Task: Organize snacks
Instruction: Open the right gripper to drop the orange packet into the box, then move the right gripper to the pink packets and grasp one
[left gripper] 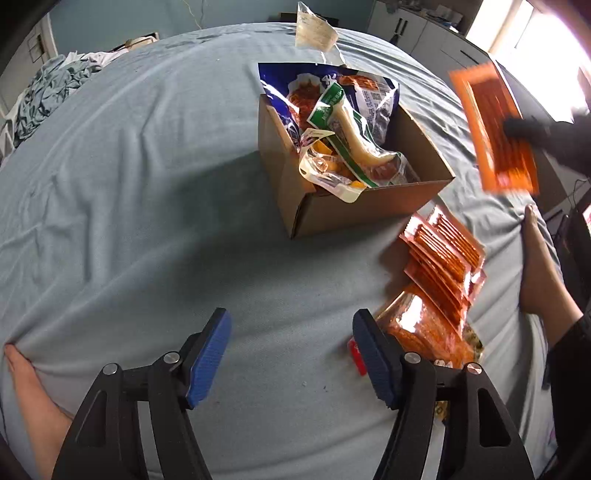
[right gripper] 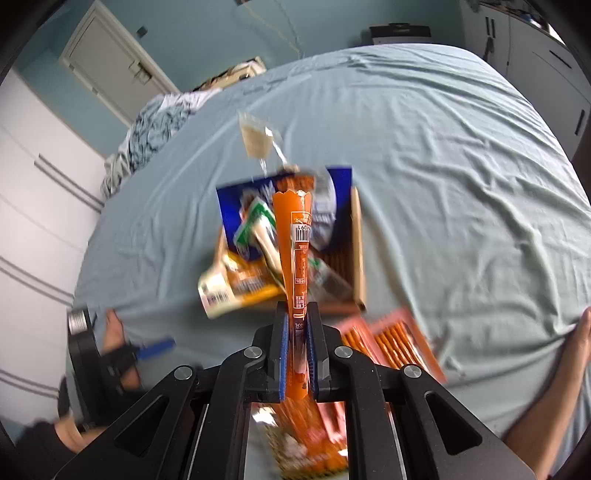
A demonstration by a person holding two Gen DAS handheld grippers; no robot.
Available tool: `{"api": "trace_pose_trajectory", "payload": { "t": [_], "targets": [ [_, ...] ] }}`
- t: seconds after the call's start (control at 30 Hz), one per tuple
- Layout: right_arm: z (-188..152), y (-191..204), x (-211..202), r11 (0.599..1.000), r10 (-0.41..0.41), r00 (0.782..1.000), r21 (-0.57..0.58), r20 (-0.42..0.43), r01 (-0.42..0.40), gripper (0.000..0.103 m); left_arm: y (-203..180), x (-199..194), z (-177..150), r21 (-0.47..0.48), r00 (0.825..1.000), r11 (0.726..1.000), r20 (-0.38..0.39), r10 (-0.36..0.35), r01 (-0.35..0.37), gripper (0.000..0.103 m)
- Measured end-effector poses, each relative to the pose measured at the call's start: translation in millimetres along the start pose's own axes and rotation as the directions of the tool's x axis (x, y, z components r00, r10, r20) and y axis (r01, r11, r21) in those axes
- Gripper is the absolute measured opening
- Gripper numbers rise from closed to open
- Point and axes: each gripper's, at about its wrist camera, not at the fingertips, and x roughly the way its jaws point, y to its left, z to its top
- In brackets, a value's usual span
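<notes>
A brown cardboard box [left gripper: 280, 173] stands on the grey-blue bed sheet, holding a blue bag, a green-and-white packet [left gripper: 347, 144] and other snacks. Several orange snack packets [left gripper: 439, 258] lie on the sheet to its right. My left gripper [left gripper: 291, 354] is open and empty, low over the sheet in front of the box. My right gripper [right gripper: 295, 332] is shut on an orange snack packet [right gripper: 295, 240], held upright in the air just before the box [right gripper: 356, 240]. The same packet [left gripper: 491, 129] shows blurred in the left wrist view, to the right of the box.
A clear pale packet [left gripper: 314, 29] stands behind the box. Crumpled bedding [left gripper: 51, 92] lies at the far left of the bed. The person's bare legs [left gripper: 543, 280] rest at both sides of the sheet. Cabinets stand beyond the bed on the right.
</notes>
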Motion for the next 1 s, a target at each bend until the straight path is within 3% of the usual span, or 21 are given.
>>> {"api": "trace_pose_trajectory", "payload": {
  "t": [0.1,0.13,0.17,0.23,0.3,0.43,0.57,0.63,0.7,0.93,1.0],
  "targets": [
    [8,6,5,0.998,0.037,0.998,0.045,0.042,-0.039,0.018,-2,-1,-1,0.024,1.000,1.000,0.004,0.005,-0.005,0.068],
    [6,7,7,0.999,0.022,0.999,0.044,0.045,-0.024,0.030,-1,-2,-1,0.036,1.000,0.999,0.008,0.012,-0.012,0.068],
    [3,7,11,0.999,0.009,0.999,0.045,0.049,-0.011,0.049,-1,-3,-2,0.045,1.000,0.999,0.011,0.016,-0.016,0.068],
    [-8,0,12,0.998,-0.016,0.998,0.061,0.068,0.012,0.068,-4,-3,-4,0.084,0.999,0.996,0.014,0.030,-0.031,0.068],
    [-21,-13,15,0.994,-0.066,0.996,0.086,0.053,0.061,0.070,-6,-3,-6,0.117,0.999,0.992,0.011,0.046,-0.047,0.069],
    [-48,-53,27,0.978,-0.168,0.984,0.116,-0.054,0.173,0.070,-9,2,-11,0.161,0.998,0.985,-0.012,0.069,-0.066,0.071],
    [-81,-103,52,0.939,-0.312,0.919,0.072,-0.241,0.337,0.070,-13,7,-15,0.177,0.997,0.982,-0.035,0.075,-0.068,0.071],
    [-92,-117,63,0.924,-0.348,0.887,0.049,-0.302,0.379,0.070,-16,9,-17,0.195,0.996,0.978,-0.041,0.079,-0.069,0.071],
    [-100,-122,69,0.919,-0.362,0.872,0.032,-0.329,0.393,0.070,-20,10,-19,0.219,0.995,0.973,-0.044,0.085,-0.074,0.071],
    [-90,-97,82,0.954,-0.288,0.902,-0.013,-0.321,0.300,0.070,-31,15,-19,0.252,0.993,0.964,-0.049,0.103,-0.088,0.071],
    [-90,-88,83,0.951,-0.308,0.903,-0.059,-0.300,0.305,0.070,-32,14,-19,0.249,0.994,0.964,-0.048,0.103,-0.088,0.071]
  ]
}}
